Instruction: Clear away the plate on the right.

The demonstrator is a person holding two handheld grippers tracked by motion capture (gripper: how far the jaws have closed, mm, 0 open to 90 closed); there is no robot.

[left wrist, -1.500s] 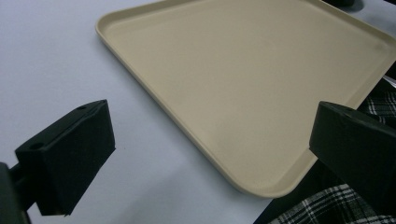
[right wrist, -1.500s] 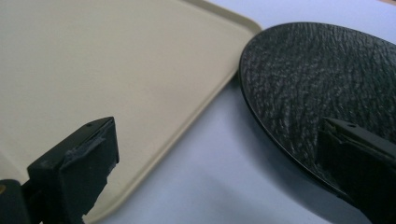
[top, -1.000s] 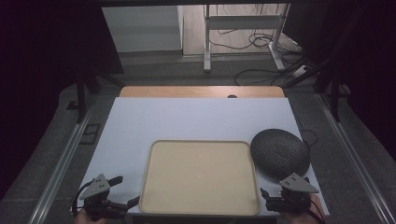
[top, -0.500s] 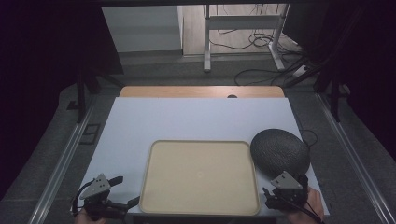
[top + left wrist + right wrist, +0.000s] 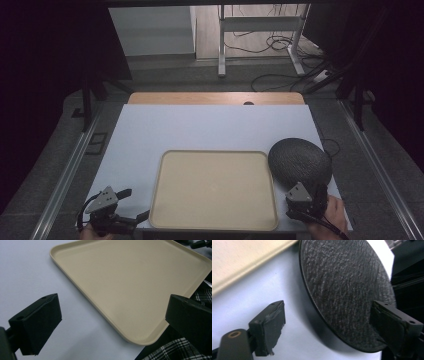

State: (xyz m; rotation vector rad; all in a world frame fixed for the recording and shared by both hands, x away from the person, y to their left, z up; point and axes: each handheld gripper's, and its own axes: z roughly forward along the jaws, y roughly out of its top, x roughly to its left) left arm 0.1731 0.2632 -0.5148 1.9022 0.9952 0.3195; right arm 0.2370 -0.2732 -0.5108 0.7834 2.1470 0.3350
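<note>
A dark grey round dish (image 5: 300,161) with a rough texture lies on the white table top (image 5: 210,127), just right of a beige tray (image 5: 215,190). My right gripper (image 5: 299,186) is at the dish's near edge. In the right gripper view the dish (image 5: 347,285) has its rim between the two jaws of that gripper (image 5: 330,322). The jaws have just been closing, and the pads stand clear of the rim. My left gripper (image 5: 134,205) rests wide open at the tray's near left corner. In the left gripper view it (image 5: 113,315) holds nothing, with the tray (image 5: 130,277) ahead.
The tray is bare. A wooden strip (image 5: 215,98) runs along the table's far edge, with a metal stand (image 5: 260,30) and cables on the floor beyond. Plaid cloth (image 5: 175,350) shows below the tray's near corner.
My right gripper has shifted a little to the left and turned toward the dark dish. The left gripper, the tray and the dish have stayed in place.
</note>
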